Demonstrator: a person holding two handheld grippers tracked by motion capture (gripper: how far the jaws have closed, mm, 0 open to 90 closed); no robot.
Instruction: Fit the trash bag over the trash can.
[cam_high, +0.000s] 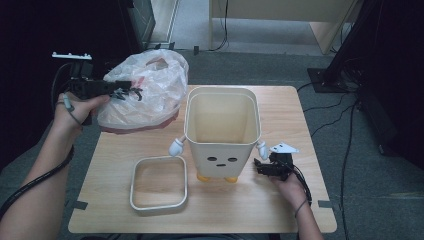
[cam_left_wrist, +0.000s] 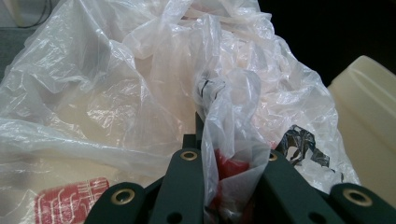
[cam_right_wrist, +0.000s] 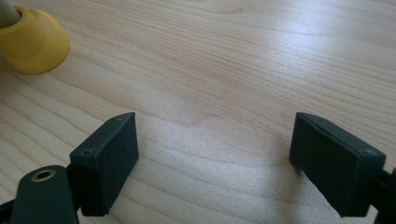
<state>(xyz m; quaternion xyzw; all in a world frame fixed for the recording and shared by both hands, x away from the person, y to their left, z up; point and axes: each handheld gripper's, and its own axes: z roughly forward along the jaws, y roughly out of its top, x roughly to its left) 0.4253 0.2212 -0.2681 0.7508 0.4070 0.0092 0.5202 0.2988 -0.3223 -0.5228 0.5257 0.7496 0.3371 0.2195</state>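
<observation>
- Thin, crinkled plastic: the bag (cam_high: 142, 90) is a translucent liner with red print, soft and floppy, and I judge it light, holding little beyond air and a few scraps.
- My left gripper (cam_high: 134, 93) is clenched on a gathered pleat of the film; in the left gripper view that fold (cam_left_wrist: 227, 140) runs up between the fingers (cam_left_wrist: 187, 186), with the rest of the bag ballooning beyond and to either side of them.
- The bag hangs clear above the table (cam_high: 300, 200), off the fingertips' far side, just beside the cream bin (cam_high: 222, 130).
- The film is slippery and tears easily, I think, so a bunched neck or rim is the place to hold, not a single layer.
- My right gripper (cam_high: 261, 167) rests low by the bin's side, its fingers (cam_right_wrist: 109, 158) spread wide over bare wood, grasping nothing; a yellow foot (cam_right_wrist: 32, 44) of the bin sits ahead and left of them.
- The loose frame ring (cam_high: 159, 184) lies on the table, well apart from both.
</observation>
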